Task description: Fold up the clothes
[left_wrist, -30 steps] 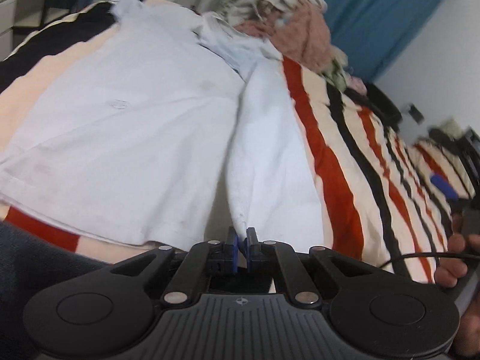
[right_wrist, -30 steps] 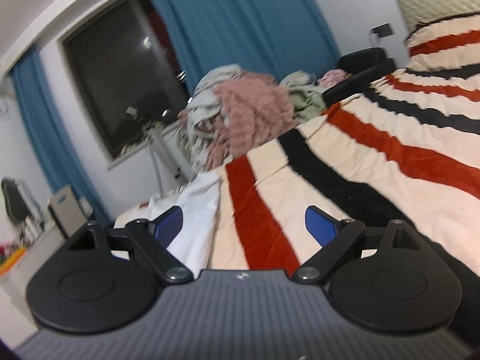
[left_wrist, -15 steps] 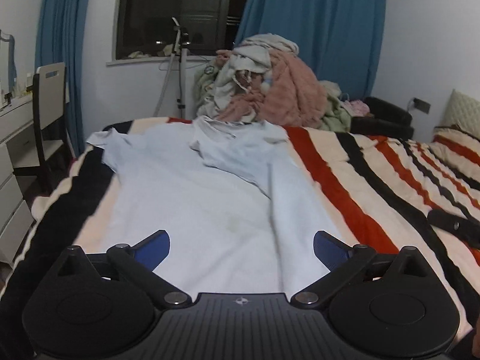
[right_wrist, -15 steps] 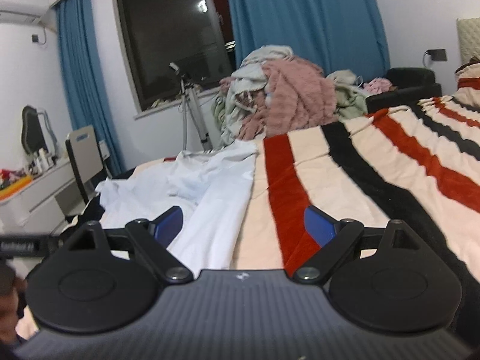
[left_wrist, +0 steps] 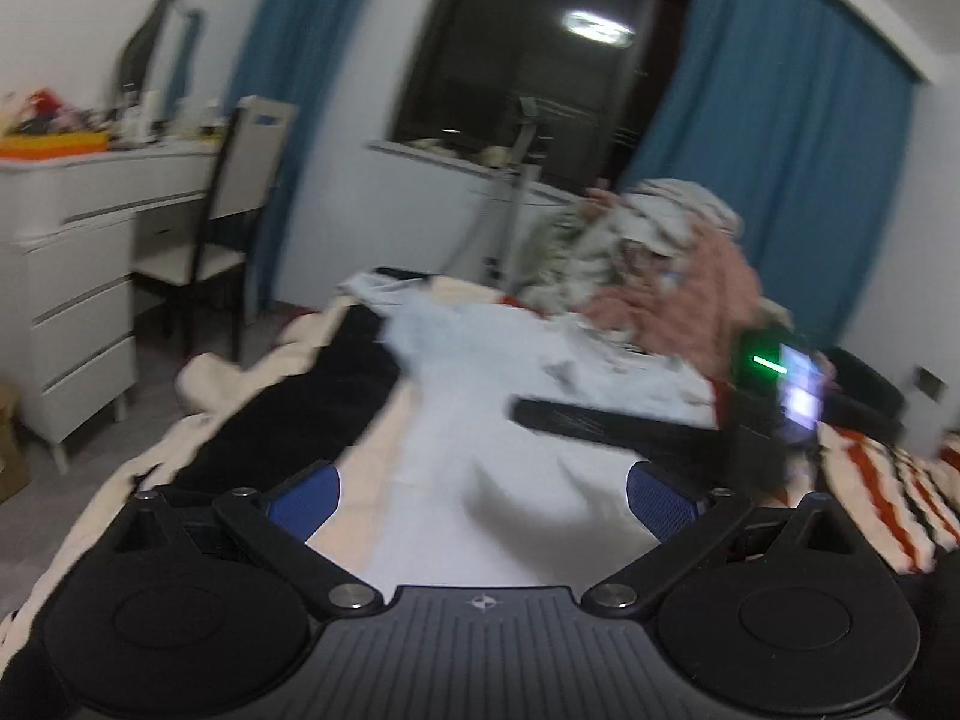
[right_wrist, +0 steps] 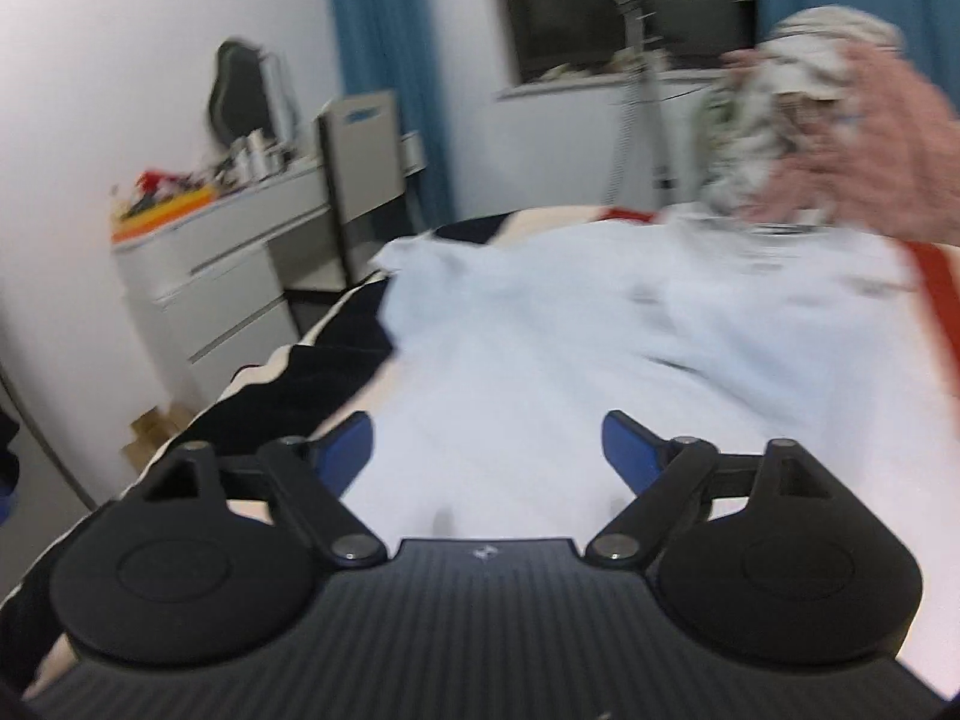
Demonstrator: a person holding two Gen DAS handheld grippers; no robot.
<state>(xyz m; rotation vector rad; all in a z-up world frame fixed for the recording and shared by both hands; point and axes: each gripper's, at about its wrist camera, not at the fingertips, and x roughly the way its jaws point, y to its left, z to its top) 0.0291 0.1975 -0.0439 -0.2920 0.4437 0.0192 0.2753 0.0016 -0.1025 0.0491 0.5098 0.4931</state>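
Both grippers swung left since half second ago, views blurry now. Left gripper (left_wrist: 483,495) and right gripper (right_wrist: 486,447) spread wide, holding nothing. Pale blue shirt (right_wrist: 540,324) flat on striped bed (left_wrist: 270,414). Tip: pinch far sleeve edge only, skip blanket.

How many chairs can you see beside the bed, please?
1 for certain: a chair pushed up to the white dresser, left of the bed. The right wrist view shows the same chair; blur may hide others.
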